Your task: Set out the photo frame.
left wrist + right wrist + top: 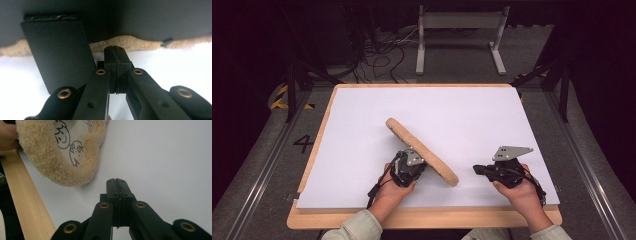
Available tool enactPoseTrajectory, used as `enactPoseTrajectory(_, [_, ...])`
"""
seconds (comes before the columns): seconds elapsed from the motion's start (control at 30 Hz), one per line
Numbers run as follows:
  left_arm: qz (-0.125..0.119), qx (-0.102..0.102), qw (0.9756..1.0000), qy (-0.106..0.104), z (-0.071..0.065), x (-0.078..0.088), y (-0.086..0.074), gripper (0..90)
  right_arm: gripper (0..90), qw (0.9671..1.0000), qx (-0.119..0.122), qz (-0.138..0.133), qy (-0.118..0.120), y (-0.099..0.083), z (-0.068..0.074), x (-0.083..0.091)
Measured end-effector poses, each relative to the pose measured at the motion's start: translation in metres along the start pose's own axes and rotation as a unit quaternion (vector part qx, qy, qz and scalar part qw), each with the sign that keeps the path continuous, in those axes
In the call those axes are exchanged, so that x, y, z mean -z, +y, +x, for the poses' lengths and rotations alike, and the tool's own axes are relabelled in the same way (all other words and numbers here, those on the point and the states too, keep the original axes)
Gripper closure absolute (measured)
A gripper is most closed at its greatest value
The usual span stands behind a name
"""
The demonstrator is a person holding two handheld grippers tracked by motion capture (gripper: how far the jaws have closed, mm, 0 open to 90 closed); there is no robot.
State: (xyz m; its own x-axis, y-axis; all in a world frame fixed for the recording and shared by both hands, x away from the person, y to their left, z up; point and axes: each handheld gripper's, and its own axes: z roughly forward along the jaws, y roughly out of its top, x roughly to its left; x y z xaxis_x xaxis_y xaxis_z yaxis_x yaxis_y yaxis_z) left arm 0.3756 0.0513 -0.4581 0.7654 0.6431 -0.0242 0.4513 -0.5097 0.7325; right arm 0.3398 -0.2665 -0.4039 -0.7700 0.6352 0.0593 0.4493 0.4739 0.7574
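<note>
I had the fleecy frame (422,150) tilted up on edge near the middle of the white sheet (492,115), its lower end resting on the sheet by the near side of the bench (317,150). My left gripper (408,167) sat against its underside; in the left gripper view my jaws looked pressed together with nothing plainly between them, beside a dark flat stand (58,55) on the back of the frame, so I could not tell whether I gripped anything or merely propped it. My right gripper (482,170) rested just beside the frame's low end, jaws closed on nothing. I judged the frame could topple flat or skid on the smooth sheet if my left support slipped, since plush fleece gives little purchase, and the printed face (72,145) might land downward.
</note>
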Motion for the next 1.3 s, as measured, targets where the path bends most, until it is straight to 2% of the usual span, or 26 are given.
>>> enactPoseTrajectory(0.1, [0.004, -0.001, 0.9999, -0.011, 0.008, 0.002, 0.0, 90.0, 90.0, 1.0, 0.001, 0.001, 0.002, 0.0, 0.001, 0.0])
enactPoseTrajectory(0.13, [0.003, -0.001, 1.0, -0.008, 0.01, 0.003, 0.0, 90.0, 90.0, 1.0, 0.002, 0.0, 0.002, 0.0, 0.001, 0.0])
enactPoseTrajectory(0.17, [0.003, 0.006, 1.0, -0.005, 0.013, 0.004, -0.001, 90.0, 90.0, 1.0, 0.003, 0.0, 0.002, 0.0, 0.001, -0.001])
enactPoseTrajectory(0.23, [-0.001, 0.02, 0.9996, -0.021, 0.02, 0.006, -0.002, 90.0, 90.0, 1.0, 0.006, 0.002, 0.005, 0.001, 0.005, -0.004])
enactPoseTrajectory(0.33, [-0.005, 0.015, 0.9996, -0.023, 0.02, 0.011, -0.003, 90.0, 90.0, 0.9998, 0.017, 0.005, 0.014, 0.003, 0.013, -0.011])
enactPoseTrajectory(0.5, [-0.02, 0.018, 0.9991, -0.032, 0.021, 0.028, -0.006, 87.1, 90.0, 0.9986, 0.041, 0.013, 0.031, 0.01, 0.029, -0.028])
enactPoseTrajectory(0.6, [-0.022, 0.019, 0.999, -0.034, 0.022, 0.035, -0.009, 86.7, 90.0, 0.9981, 0.046, 0.016, 0.038, 0.012, 0.033, -0.034])
enactPoseTrajectory(0.73, [-0.025, 0.015, 0.9994, -0.019, 0.024, 0.052, -0.018, 85.7, 90.0, 0.996, 0.063, 0.026, 0.058, 0.018, 0.044, -0.048])
enactPoseTrajectory(0.83, [-0.027, 0.026, 0.9992, -0.016, 0.027, 0.059, -0.023, 85.5, 90.0, 0.9947, 0.075, 0.031, 0.062, 0.021, 0.05, -0.052])
enactPoseTrajectory(1.0, [-0.037, 0.046, 0.9982, -0.012, 0.033, 0.068, -0.027, 85.2, 90.0, 0.9935, 0.078, 0.035, 0.076, 0.024, 0.057, -0.055])
enactPoseTrajectory(1.07, [-0.038, 0.053, 0.9979, -0.008, 0.037, 0.073, -0.03, 85.1, 90.0, 0.9917, 0.088, 0.037, 0.086, 0.025, 0.064, -0.058])
enactPoseTrajectory(1.1, [-0.037, 0.05, 0.998, -0.007, 0.038, 0.074, -0.03, 85.0, 90.0, 0.9907, 0.092, 0.038, 0.092, 0.027, 0.068, -0.06])
enactPoseTrajectory(1.13, [-0.036, 0.048, 0.9982, 0.006, 0.039, 0.077, -0.032, 84.9, 90.0, 0.9894, 0.099, 0.039, 0.099, 0.028, 0.074, -0.063])
enactPoseTrajectory(1.2, [-0.036, 0.048, 0.9982, 0.009, 0.04, 0.079, -0.033, 84.6, 90.0, 0.9877, 0.107, 0.04, 0.107, 0.03, 0.079, -0.066])
enactPoseTrajectory(1.3, [-0.035, 0.06, 0.9975, 0.013, 0.043, 0.083, -0.038, 84.6, 90.0, 0.9862, 0.113, 0.041, 0.115, 0.033, 0.084, -0.07])
